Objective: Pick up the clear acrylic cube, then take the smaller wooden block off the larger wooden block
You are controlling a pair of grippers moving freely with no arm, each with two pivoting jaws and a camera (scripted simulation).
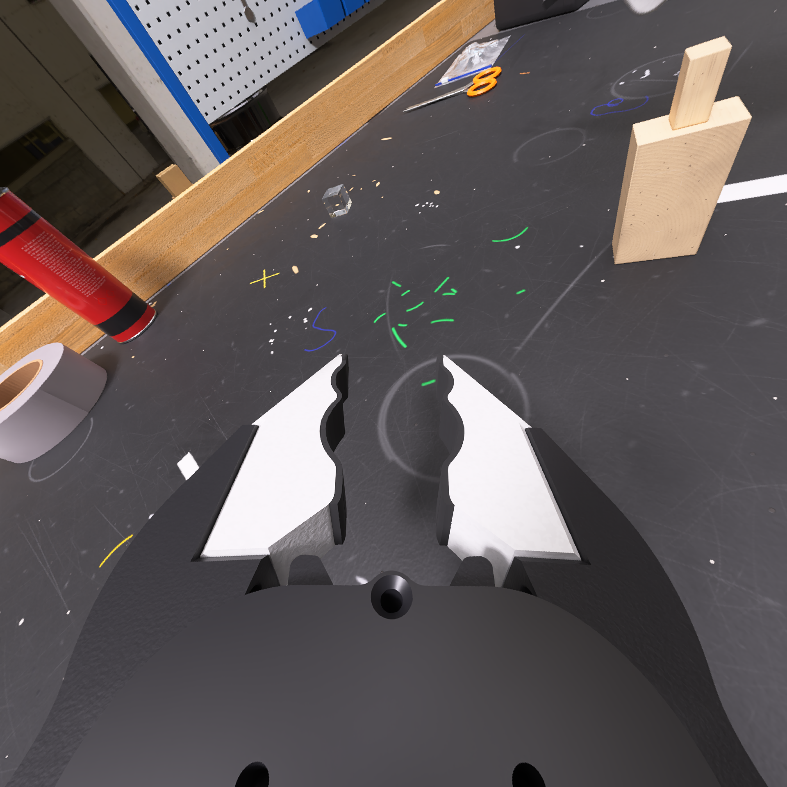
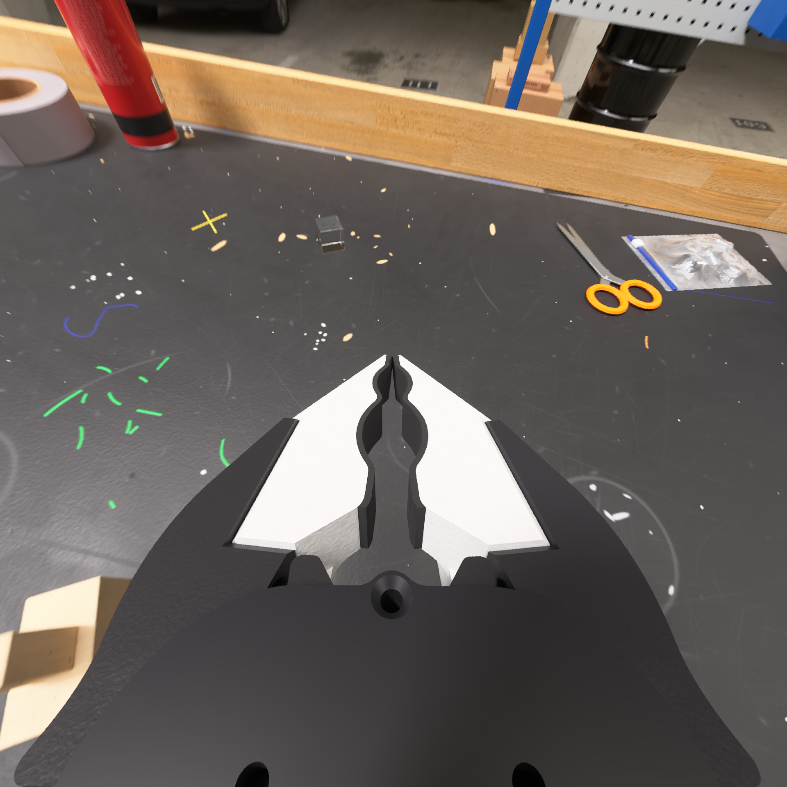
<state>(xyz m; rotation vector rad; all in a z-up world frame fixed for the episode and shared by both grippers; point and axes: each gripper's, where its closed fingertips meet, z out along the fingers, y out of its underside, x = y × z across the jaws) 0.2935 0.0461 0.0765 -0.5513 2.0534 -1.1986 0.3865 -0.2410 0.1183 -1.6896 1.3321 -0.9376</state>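
A small clear acrylic cube (image 1: pixel 337 200) rests on the dark table, well ahead of my left gripper (image 1: pixel 392 362) and a little to its left. That gripper is open and empty. At the right, a smaller wooden block (image 1: pixel 699 83) stands upright on top of a larger wooden block (image 1: pixel 677 187). In the right wrist view the cube (image 2: pixel 329 234) lies ahead of my right gripper (image 2: pixel 392 359), which is shut and empty. The wooden blocks (image 2: pixel 47 639) show blurred at the lower left edge of that view, partly hidden by the gripper body.
A red can (image 1: pixel 68 272) and a grey tape roll (image 1: pixel 42 400) stand at the left by the wooden table rim (image 1: pixel 255 170). Orange-handled scissors (image 1: pixel 468 87) and a plastic bag (image 1: pixel 477 57) lie far ahead. They also show in the right wrist view: scissors (image 2: pixel 613 289), bag (image 2: pixel 698 259).
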